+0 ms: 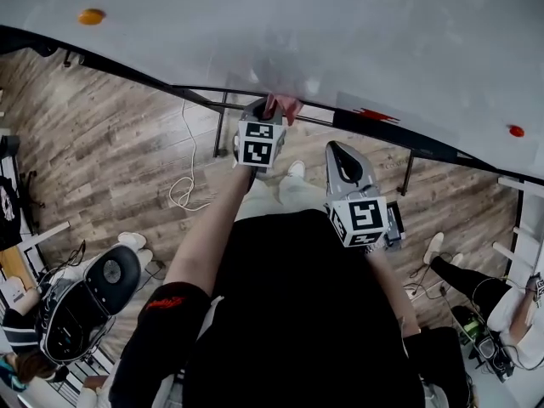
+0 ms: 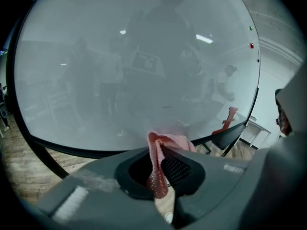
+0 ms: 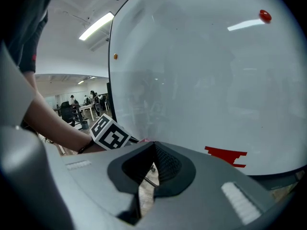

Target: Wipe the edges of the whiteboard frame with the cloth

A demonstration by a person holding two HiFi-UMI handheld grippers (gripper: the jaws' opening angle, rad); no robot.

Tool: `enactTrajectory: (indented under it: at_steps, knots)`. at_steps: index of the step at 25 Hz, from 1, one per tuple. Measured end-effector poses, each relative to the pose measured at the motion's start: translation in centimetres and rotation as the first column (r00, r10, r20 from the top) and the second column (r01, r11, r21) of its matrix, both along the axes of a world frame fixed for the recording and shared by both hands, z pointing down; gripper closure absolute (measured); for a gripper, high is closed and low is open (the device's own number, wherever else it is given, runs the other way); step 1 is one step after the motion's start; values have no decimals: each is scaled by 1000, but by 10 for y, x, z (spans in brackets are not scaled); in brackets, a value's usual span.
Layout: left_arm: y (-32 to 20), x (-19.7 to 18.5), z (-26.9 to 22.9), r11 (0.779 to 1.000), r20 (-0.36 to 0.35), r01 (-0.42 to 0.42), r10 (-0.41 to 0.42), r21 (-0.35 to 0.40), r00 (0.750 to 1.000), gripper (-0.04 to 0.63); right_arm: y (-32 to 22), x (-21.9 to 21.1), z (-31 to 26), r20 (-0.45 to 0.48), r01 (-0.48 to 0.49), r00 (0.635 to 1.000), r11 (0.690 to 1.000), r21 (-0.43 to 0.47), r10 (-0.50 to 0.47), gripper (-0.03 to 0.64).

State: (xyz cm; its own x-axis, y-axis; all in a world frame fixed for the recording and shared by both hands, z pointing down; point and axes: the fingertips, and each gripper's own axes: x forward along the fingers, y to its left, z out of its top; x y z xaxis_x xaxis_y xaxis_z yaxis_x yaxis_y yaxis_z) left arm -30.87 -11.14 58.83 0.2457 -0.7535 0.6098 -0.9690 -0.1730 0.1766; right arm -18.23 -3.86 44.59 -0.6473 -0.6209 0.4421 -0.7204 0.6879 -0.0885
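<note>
**Cloth at the bottom frame, thin grip**

My left gripper (image 1: 267, 109) is clamped on the pink cloth (image 2: 159, 172), and a small tuft of it pokes past the tips at 12 o'clock. It meets the whiteboard (image 1: 255, 32) right where the black frame (image 1: 127, 70) runs along the bottom edge. My right gripper (image 1: 338, 153) hangs at about 1 o'clock, just short of the frame, with its jaws together on nothing.

The hold worries me most. Much of the cloth is bunched back in the jaw hollow, so I judge that little of it reaches the frame. A drag along the edge could wipe with the jaw tips instead, or tug the cloth free if it snags. Sliding up off the frame would only polish the board. A step to the left could also put my foot in the white cable (image 1: 183, 189) looped on the floor at 9 o'clock.

The board is glossy and pale. It has an orange magnet (image 1: 91, 16) at 10 o'clock, a red mark (image 1: 374, 115) low at 1 o'clock and a red magnet (image 1: 516, 131) at 2 o'clock. It stands on dark legs (image 1: 221, 130) over a wood-plank floor (image 1: 110, 160). An office chair (image 1: 85, 300) sits at 8 o'clock, with seated people at both sides.
</note>
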Motion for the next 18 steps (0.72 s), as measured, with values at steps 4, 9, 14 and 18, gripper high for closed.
enactTrajectory:
  at_steps: [4, 9, 14, 18]
  knots:
    - [3, -3, 0, 1000, -14, -4, 4, -4, 1000, 572, 8, -11, 1, -4, -2, 1000, 1000, 1, 2, 615]
    - [2, -14, 6, 1000, -27, -29, 29, -13, 999, 572, 12, -24, 8, -19, -29, 999, 1000, -9, 29, 615]
    - [4, -15, 6, 998, -26, -57, 57, -12, 998, 572, 15, -29, 6, -21, -56, 998, 998, -7, 56, 615]
    - [3, -25, 11, 997, -26, -76, 76, -16, 997, 572, 16, -43, 9, -27, -64, 998, 998, -6, 64, 615]
